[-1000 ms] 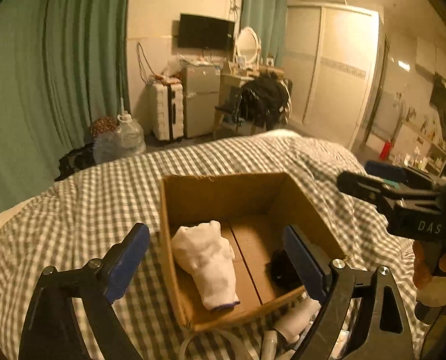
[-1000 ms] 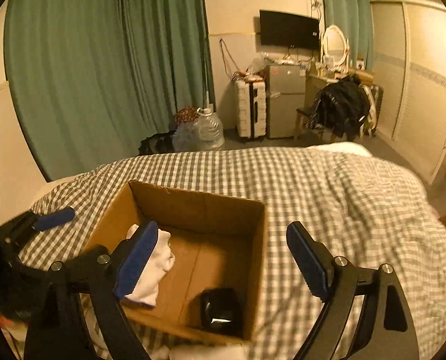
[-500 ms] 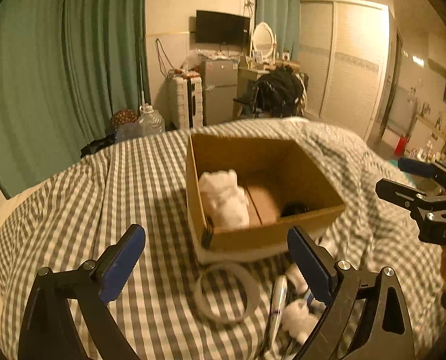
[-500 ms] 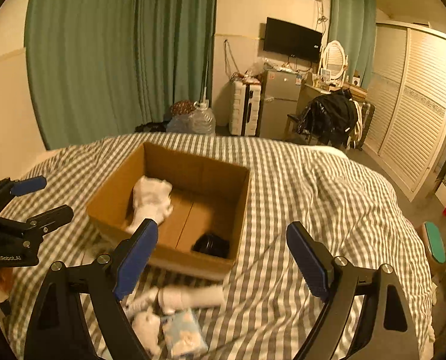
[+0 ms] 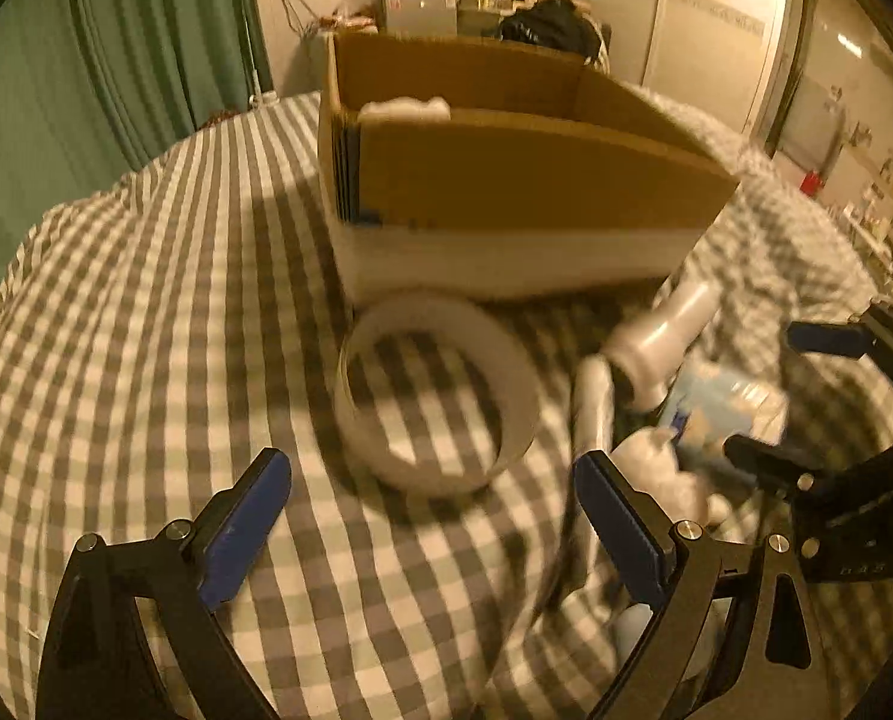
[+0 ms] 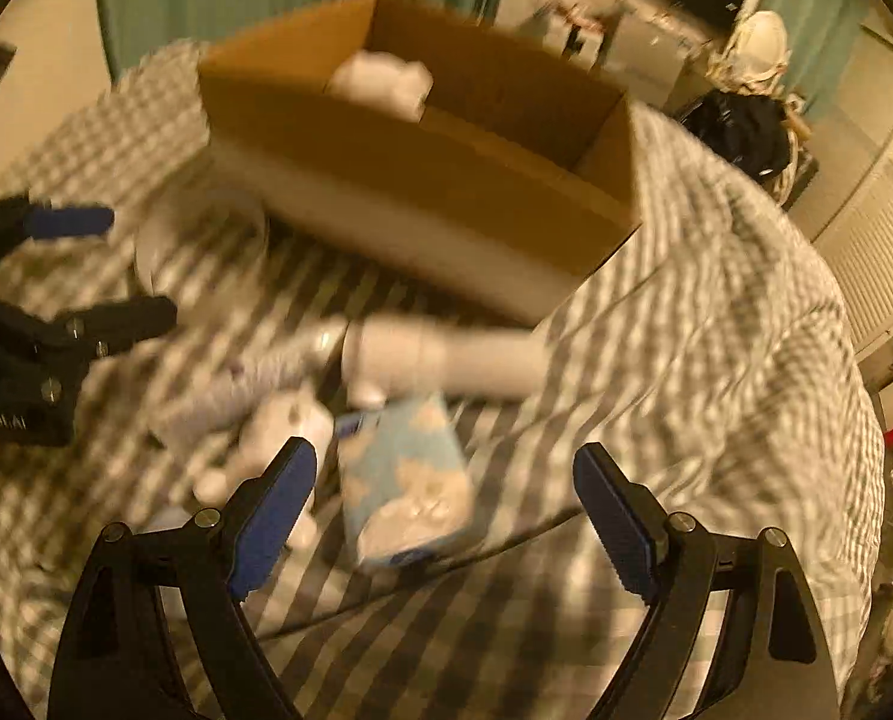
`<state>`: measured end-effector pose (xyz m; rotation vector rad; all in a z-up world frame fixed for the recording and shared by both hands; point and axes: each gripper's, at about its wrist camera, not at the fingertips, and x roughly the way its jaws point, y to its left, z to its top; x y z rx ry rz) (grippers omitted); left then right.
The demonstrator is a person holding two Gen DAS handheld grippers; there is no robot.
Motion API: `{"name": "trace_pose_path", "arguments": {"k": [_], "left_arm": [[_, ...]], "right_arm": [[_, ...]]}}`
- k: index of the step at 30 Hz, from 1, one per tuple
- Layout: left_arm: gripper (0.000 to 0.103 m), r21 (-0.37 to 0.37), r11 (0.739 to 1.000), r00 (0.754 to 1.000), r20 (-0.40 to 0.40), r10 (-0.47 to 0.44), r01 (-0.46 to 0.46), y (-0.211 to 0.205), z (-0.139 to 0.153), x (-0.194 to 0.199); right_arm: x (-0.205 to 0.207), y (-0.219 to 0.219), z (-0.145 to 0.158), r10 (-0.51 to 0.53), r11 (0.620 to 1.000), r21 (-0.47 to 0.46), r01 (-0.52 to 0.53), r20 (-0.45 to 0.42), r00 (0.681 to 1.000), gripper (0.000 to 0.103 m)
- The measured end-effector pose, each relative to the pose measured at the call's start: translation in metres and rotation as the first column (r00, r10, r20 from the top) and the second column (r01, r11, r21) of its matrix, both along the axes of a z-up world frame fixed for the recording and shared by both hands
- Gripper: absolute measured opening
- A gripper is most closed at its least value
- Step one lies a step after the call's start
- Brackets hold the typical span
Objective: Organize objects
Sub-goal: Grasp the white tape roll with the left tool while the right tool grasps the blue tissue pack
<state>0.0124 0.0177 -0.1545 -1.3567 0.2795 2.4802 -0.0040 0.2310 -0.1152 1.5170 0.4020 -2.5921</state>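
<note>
A cardboard box (image 5: 524,180) (image 6: 422,162) stands on the checked bed cover, with a white cloth (image 5: 404,109) (image 6: 386,81) inside it. In front of it lie a roll of tape (image 5: 434,396), a white bottle (image 5: 662,342) (image 6: 446,354), a pale blue tissue pack (image 6: 404,480) (image 5: 722,408), a small white soft toy (image 6: 278,432) (image 5: 662,474) and a slim white tube (image 5: 590,402). My left gripper (image 5: 431,534) hangs open low over the cover just short of the tape roll. My right gripper (image 6: 443,516) is open just above the tissue pack. Neither holds anything.
The checked bed cover (image 5: 146,360) spreads left of the box and rises in folds (image 6: 716,300) to the right. Green curtains (image 5: 86,60), a dresser with a mirror (image 6: 758,42) and dark clothes on a chair (image 6: 740,126) stand beyond the bed.
Both grippers have dropped low and tilted down toward the bed. The box has shifted up in both views, and the loose items in front of it now fill them. Jaws stayed open.
</note>
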Motion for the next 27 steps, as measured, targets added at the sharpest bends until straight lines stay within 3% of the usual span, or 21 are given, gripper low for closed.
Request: {"name": "trace_pose_path", "arguments": {"k": [3,10,15,21,27], "left_arm": [[0.098,-0.036,0.999,1.0,0.011,0.003,-0.002,0.003,-0.008,-0.002],[0.098,-0.045,0.999,1.0,0.018,-0.003,0.003,0.006,-0.013,-0.005],[0.098,-0.053,0.999,1.0,0.015,0.007,-0.006,0.005,-0.016,-0.013],[0.098,-0.044,0.999,1.0,0.019,0.002,-0.001,0.006,-0.022,-0.027],[0.098,-0.028,1.0,1.0,0.015,-0.008,0.008,0.011,-0.024,-0.038]], "right_arm": [[-0.002,0.001,-0.012,-0.014,1.0,0.019,0.014,0.031,0.999,0.088],[-0.005,-0.001,-0.029,-0.003,0.999,0.044,-0.001,0.088,0.996,0.087],[-0.01,-0.004,-0.04,-0.013,0.998,0.065,0.005,0.124,0.992,0.078],[-0.012,-0.002,-0.041,-0.012,0.998,0.063,0.004,0.119,0.993,0.059],[-0.012,-0.005,-0.038,-0.018,0.998,0.068,0.012,0.099,0.995,0.058]]}}
